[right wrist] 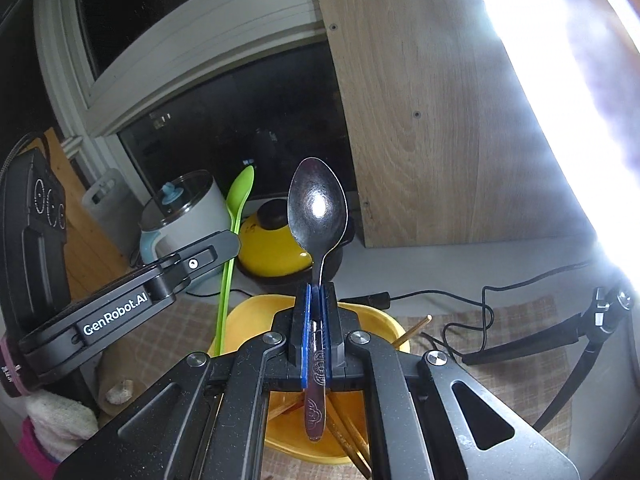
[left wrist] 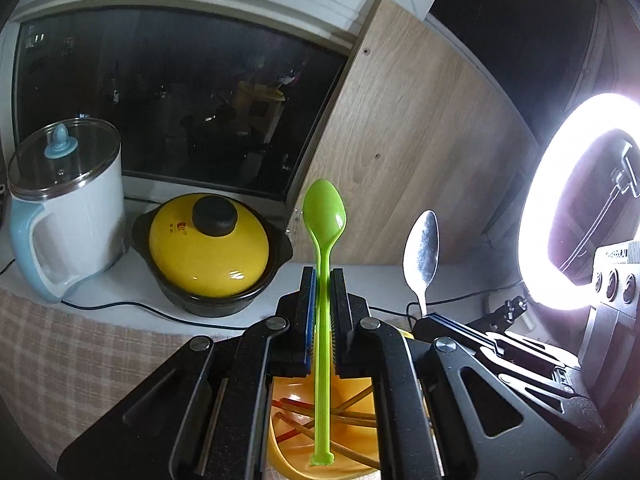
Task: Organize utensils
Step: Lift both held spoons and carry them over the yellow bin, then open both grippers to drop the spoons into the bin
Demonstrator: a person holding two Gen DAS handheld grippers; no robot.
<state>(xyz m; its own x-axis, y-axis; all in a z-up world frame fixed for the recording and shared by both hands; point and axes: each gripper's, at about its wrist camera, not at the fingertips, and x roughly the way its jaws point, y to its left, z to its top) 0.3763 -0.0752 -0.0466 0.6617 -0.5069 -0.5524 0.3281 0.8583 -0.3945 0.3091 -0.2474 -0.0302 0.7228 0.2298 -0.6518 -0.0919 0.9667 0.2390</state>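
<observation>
My left gripper point(left wrist: 322, 276) is shut on the handle of a green plastic spoon point(left wrist: 324, 216), which stands bowl-up between the pads. A metal spoon point(right wrist: 317, 204) is held the same way by my right gripper point(right wrist: 316, 292), also shut. Each wrist view catches the other hand too: the metal spoon point(left wrist: 421, 254) rises at the right of the left view, and the green spoon point(right wrist: 236, 216) with the left gripper's black body shows at the left of the right view. Below both grippers sits a yellow bowl point(right wrist: 384, 320) holding several wooden chopsticks point(right wrist: 348, 432).
A yellow-lidded black pot point(left wrist: 210, 252) and a white-and-blue electric kettle point(left wrist: 66, 208) stand at the back by the dark window. A wooden board point(left wrist: 408, 140) leans behind. A bright ring light point(left wrist: 560, 208) glares at the right, with black cables point(right wrist: 480, 316) across the checked cloth.
</observation>
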